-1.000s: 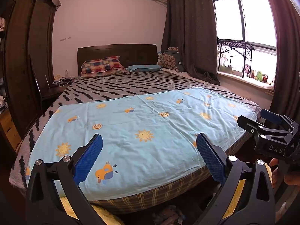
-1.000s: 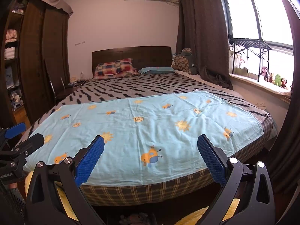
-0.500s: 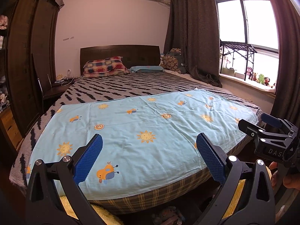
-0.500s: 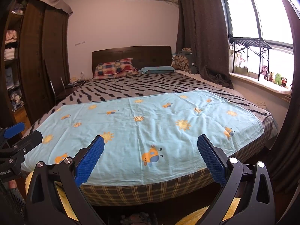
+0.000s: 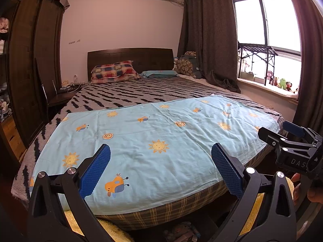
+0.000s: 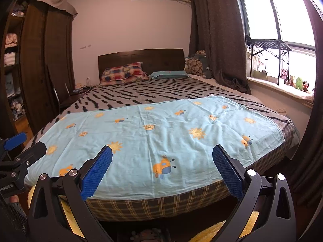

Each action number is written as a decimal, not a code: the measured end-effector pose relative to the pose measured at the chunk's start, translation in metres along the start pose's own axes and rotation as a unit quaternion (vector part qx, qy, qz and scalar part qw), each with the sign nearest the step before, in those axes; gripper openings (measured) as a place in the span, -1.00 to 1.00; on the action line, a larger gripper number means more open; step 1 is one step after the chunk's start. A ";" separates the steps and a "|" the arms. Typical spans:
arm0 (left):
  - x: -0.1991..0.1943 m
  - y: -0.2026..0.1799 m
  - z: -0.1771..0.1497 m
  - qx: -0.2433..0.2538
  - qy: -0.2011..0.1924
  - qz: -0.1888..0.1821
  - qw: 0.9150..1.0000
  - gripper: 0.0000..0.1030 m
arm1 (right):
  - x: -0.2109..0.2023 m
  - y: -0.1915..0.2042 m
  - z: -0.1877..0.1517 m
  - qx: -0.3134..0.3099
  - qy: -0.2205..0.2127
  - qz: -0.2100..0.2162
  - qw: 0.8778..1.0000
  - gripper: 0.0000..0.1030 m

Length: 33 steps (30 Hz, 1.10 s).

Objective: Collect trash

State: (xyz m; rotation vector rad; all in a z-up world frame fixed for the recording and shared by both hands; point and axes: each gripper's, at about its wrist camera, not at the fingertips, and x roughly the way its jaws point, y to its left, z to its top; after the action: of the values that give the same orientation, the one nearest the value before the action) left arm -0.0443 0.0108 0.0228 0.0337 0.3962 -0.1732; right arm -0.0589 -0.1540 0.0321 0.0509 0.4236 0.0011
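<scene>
My left gripper [image 5: 160,167] is open and empty, held at the foot of a bed [image 5: 141,92]. My right gripper [image 6: 162,168] is open and empty too, beside it; it also shows at the right edge of the left wrist view [image 5: 290,139]. A light blue sheet [image 5: 153,141] with suns and cartoon bugs lies flat over the near half of the bed. I see no clear piece of trash on the bed. Small crumpled items [image 5: 181,232] lie on the dark floor under the bed's foot, too dim to identify.
A yellow fluffy rug [image 6: 222,230] lies on the floor below the grippers. A dark wardrobe [image 6: 40,70] and a nightstand [image 5: 64,94] stand left. Pillows [image 5: 113,72] lie at the headboard. Curtains [image 6: 222,40] and a windowsill with plush toys [image 6: 294,81] are right.
Both views have tilted up slightly and shifted a little; the bed sits lower in frame. Both grippers stay open and empty.
</scene>
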 end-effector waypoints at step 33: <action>-0.005 -0.007 -0.001 -0.003 -0.015 0.013 1.000 0.84 | 0.002 0.001 -0.003 0.003 0.001 -0.004 1.000 0.94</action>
State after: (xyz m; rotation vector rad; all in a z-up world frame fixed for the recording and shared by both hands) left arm -0.0501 0.0044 0.0241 0.0313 0.3667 -0.1467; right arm -0.0578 -0.1525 0.0289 0.0548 0.4257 -0.0076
